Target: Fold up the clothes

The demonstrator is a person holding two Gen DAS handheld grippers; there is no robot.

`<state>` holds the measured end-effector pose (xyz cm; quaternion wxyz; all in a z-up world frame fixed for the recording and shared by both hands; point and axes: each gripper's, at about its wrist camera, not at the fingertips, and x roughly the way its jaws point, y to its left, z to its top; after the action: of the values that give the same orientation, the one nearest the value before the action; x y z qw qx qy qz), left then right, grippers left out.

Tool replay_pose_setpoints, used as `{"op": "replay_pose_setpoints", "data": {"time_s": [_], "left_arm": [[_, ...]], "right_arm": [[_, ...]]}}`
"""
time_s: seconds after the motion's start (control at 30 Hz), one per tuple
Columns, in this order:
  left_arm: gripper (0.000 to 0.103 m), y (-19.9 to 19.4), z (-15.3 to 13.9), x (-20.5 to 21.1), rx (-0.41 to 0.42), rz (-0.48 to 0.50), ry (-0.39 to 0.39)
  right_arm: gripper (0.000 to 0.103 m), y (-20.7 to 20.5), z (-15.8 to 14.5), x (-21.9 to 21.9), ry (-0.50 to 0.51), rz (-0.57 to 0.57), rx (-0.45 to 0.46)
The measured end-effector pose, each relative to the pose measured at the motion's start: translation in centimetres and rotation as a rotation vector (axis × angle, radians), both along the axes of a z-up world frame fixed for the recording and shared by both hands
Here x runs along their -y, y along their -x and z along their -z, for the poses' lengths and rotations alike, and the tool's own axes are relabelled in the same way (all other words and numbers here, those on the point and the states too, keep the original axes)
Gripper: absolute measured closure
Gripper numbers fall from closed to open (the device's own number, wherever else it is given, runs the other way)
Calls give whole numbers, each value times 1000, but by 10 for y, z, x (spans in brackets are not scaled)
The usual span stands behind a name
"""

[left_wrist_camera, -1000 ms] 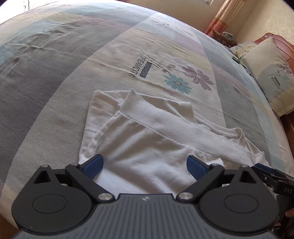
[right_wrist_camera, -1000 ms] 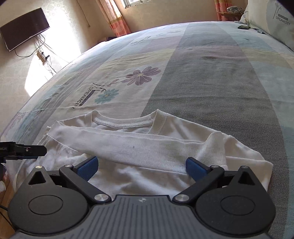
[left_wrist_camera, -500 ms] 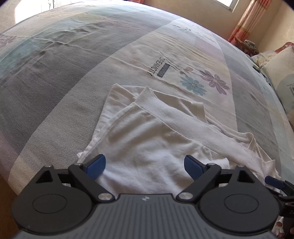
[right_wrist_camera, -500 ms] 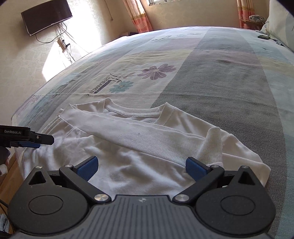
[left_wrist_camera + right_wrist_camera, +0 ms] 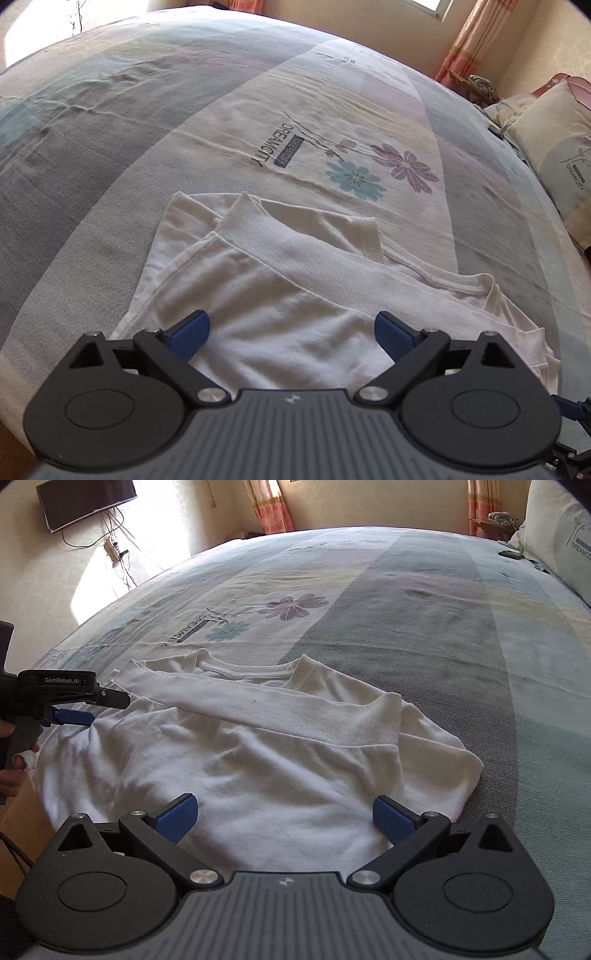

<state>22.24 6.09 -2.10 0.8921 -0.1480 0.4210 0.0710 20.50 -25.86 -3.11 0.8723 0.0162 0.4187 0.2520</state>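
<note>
A white long-sleeved shirt lies flat on the bed with its sleeves folded across the chest and its neckline toward the far side. My left gripper hovers open over the near-left part of the shirt, nothing between its blue pads. In the right wrist view the shirt spreads ahead, and my right gripper stands open over its near hem area, holding nothing. The left gripper also shows there at the shirt's left edge, held by a hand.
The bedspread is striped with a flower print. A pillow lies at the far right, with a small dark object beside it. A TV hangs on the left wall. The bed's near edge drops to the floor.
Both grippers stay open and have shifted slightly over the shirt. In the right wrist view the left gripper has moved further in along the shirt's left edge. The shirt has not moved.
</note>
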Motion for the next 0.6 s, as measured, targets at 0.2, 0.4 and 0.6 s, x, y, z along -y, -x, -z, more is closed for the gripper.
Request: {"op": "replay_pose_setpoints", "data": {"time_s": [0.2, 0.4, 0.6], "left_arm": [[7, -13, -7, 8, 22, 93, 15], [7, -16, 12, -24, -47, 42, 87], [7, -21, -14, -44, -2, 190, 116]], "right_arm": [[0, 4, -13, -11, -5, 27, -9], [0, 15, -5, -16, 80, 139, -68], [0, 23, -28, -39, 75, 213, -1]]}}
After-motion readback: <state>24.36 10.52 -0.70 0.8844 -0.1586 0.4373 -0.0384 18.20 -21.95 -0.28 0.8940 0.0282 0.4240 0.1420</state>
